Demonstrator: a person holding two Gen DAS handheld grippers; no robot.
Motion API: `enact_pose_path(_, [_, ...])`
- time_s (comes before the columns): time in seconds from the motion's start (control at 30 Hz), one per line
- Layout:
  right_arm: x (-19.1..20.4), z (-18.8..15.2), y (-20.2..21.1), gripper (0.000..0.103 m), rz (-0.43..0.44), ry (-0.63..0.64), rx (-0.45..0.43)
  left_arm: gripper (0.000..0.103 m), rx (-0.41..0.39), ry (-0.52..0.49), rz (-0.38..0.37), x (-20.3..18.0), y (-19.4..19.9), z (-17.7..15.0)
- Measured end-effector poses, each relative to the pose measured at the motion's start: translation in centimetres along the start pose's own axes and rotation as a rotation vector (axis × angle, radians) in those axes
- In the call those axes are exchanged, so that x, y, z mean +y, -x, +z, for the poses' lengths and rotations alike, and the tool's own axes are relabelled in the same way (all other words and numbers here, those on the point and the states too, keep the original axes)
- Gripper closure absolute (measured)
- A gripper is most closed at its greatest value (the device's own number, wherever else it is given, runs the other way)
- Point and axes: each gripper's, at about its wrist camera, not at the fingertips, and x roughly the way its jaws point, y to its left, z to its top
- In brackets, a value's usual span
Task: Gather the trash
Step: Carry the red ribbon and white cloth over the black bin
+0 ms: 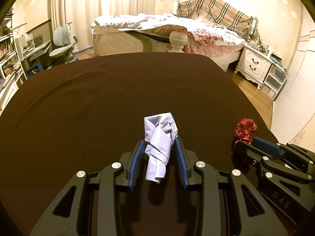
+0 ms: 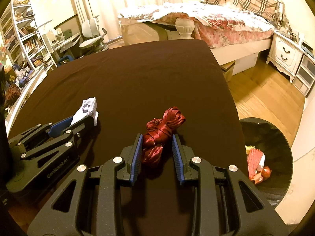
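My left gripper (image 1: 159,142) is shut on a crumpled wad of pale paper (image 1: 159,137), held just above the dark brown tablecloth (image 1: 118,98). To its right, the right gripper (image 1: 245,143) shows with a bundle of red ribbon (image 1: 245,128) at its tips. In the right wrist view, my right gripper (image 2: 157,140) is shut on that red ribbon bundle (image 2: 163,129), lifted a little off the cloth. The left gripper (image 2: 82,121) with the paper wad (image 2: 87,108) appears at the left of that view.
A black-lined trash bin (image 2: 275,133) stands on the floor beside the table's right edge, holding red and yellow scraps (image 2: 255,164). Beyond the table are a bed (image 1: 196,31), a white nightstand (image 1: 254,63), a desk chair (image 1: 63,45) and bookshelves (image 2: 21,39).
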Motion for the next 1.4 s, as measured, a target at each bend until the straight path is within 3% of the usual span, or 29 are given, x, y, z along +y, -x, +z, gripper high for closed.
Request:
enact_pose_path(0.7, [-3.0,-3.8,5.5,0.073,-0.032,-0.035,-0.040,0.068,-0.056,0.008,-0.029,-3.2,3.2,-2.1])
enact_pose_path(1.4, [-13.4,-5.1,8.4,0.074,-0.204,-0.216,-0.100,0.068,-0.079,-0.132,-0.147,-11.4,2.7,-1.6])
